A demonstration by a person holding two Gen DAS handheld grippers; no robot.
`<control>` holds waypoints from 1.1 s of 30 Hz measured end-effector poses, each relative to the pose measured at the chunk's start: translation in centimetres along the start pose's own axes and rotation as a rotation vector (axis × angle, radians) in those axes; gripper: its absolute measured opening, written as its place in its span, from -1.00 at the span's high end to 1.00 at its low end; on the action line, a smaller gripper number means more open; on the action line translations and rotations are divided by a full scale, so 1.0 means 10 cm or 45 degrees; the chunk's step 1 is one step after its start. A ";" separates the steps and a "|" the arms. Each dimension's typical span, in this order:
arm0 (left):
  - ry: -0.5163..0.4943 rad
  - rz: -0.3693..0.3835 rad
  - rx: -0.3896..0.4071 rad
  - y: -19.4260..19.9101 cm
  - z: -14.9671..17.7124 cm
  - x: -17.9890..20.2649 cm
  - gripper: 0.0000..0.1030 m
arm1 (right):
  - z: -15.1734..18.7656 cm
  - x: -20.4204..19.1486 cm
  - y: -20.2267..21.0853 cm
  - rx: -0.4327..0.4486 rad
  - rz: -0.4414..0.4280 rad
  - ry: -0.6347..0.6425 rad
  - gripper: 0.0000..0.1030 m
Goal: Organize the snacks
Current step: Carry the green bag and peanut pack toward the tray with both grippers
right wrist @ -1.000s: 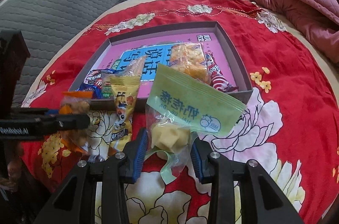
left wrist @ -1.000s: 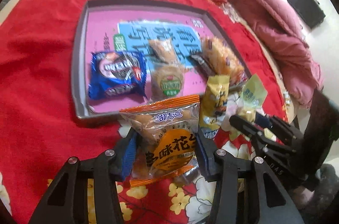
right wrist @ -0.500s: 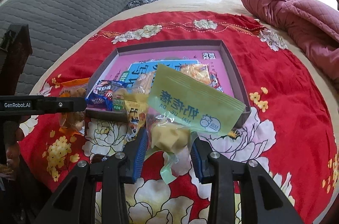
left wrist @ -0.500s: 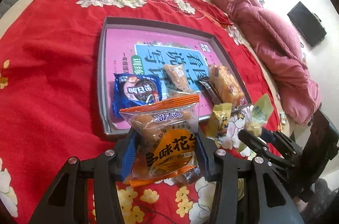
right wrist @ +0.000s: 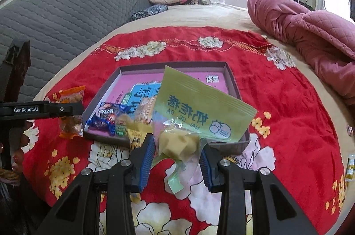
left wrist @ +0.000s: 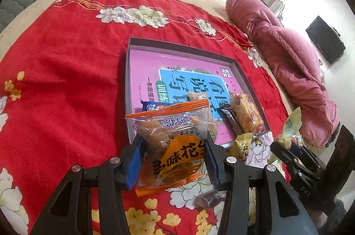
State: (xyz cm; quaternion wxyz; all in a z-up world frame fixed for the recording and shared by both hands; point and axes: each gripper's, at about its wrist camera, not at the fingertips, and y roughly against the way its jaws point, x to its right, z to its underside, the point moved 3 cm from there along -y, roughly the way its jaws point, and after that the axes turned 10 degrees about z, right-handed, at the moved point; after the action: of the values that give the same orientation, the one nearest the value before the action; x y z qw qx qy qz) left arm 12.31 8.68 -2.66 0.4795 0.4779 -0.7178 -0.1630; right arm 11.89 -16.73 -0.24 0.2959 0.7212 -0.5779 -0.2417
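My left gripper [left wrist: 174, 157] is shut on an orange-trimmed peanut snack packet [left wrist: 175, 144], held above the red cloth in front of the grey tray [left wrist: 127, 88]. My right gripper [right wrist: 176, 152] is shut on a green milk-candy packet [right wrist: 199, 110], held above the tray's near edge [right wrist: 241, 141]. The tray holds a pink book, a blue cookie packet [right wrist: 106, 117], a golden pastry packet [left wrist: 244, 112] and other snacks. A yellow packet [left wrist: 243, 144] lies on the cloth by the tray. The left gripper and its packet [right wrist: 71, 110] show at the left of the right wrist view.
The red flowered cloth [left wrist: 66, 79] covers a bed. A pink quilt [right wrist: 310, 30] lies at the right, a grey headboard [right wrist: 55, 12] at the left. A small brown candy [left wrist: 206, 200] lies on the cloth below the left gripper. A small yellow packet [right wrist: 350, 168] lies at the far right.
Both grippers have risen and pulled back from the tray, each still holding its packet. The tray and cloth look smaller and farther in both views.
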 end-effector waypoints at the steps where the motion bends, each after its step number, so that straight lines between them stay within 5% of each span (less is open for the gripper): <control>1: 0.002 0.001 0.006 0.00 -0.01 0.00 0.01 | -0.03 0.01 0.00 0.007 0.001 -0.004 0.26; 12: -0.043 -0.028 0.098 -0.03 -0.16 0.01 0.01 | -0.25 -0.02 0.01 0.064 -0.002 -0.008 0.25; 33: -0.070 -0.047 0.006 -0.39 -0.13 -0.03 0.01 | -0.54 -0.23 -0.34 0.055 -0.028 0.006 0.26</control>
State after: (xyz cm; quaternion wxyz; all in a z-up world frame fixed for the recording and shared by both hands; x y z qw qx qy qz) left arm 15.52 7.33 -4.89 0.4552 0.4876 -0.7222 -0.1831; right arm 17.51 -13.19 1.21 0.2792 0.7342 -0.5743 -0.2306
